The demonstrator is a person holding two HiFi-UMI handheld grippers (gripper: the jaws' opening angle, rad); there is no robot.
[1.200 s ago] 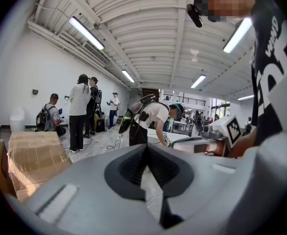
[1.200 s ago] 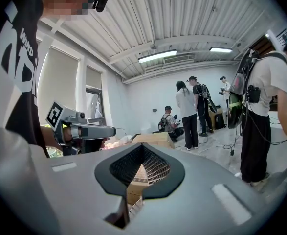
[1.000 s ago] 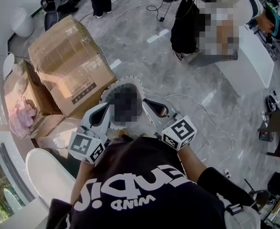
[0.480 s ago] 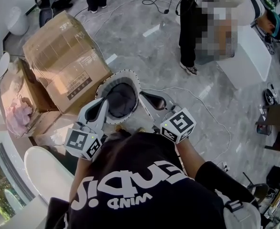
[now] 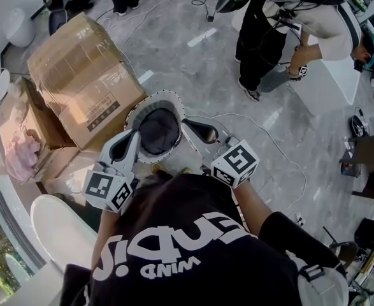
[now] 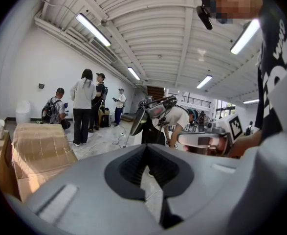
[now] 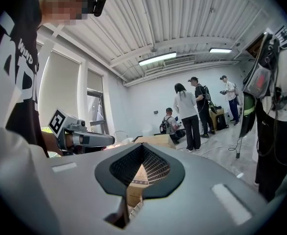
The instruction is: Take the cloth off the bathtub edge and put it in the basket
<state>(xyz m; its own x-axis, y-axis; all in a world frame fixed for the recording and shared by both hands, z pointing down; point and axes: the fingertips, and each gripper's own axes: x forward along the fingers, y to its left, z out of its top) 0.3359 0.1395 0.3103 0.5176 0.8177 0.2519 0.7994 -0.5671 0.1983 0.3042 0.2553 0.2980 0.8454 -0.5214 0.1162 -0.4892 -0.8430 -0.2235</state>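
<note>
Fingers first. On the left gripper [image 5: 134,144] the fingers [image 6: 84,185] are clenched tip to tip. Only the small diamond window remains between the pads, with bare floor showing through it and nothing gripped. On the right gripper [image 5: 197,129] the fingers [image 7: 216,180] are pressed together the same way. The cardboard box [image 5: 85,85] shows through their window, and again nothing is gripped. The operator holds both tools up at chest height, noses pointing out over the floor, touching nothing.

Just beyond the two noses, and between them, the basket [image 5: 163,97] stands on the floor. It is round, with a pale frilled rim and a dark inside. I cannot tell whether that dark is lining or something lying in it.

Cloth: the likely candidate is the crumpled pink bundle [image 5: 20,150] at far left, beside the box and well apart from both grippers. A white rounded rim [image 5: 60,229] at lower left may be the bathtub. I cannot tell whether the bundle rests on it.

Handling, my judgement:
- It should be light and limp, with no stiffness. It will drape and trail when lifted and could snag on the box flaps.
- It is neither fragile nor slippery.
- Best hold is a pinch on a raised fold near the middle, so it comes up as one bunch rather than hanging long from a corner.
- The fingers must part before any grasp. One gripper should suffice.
</note>
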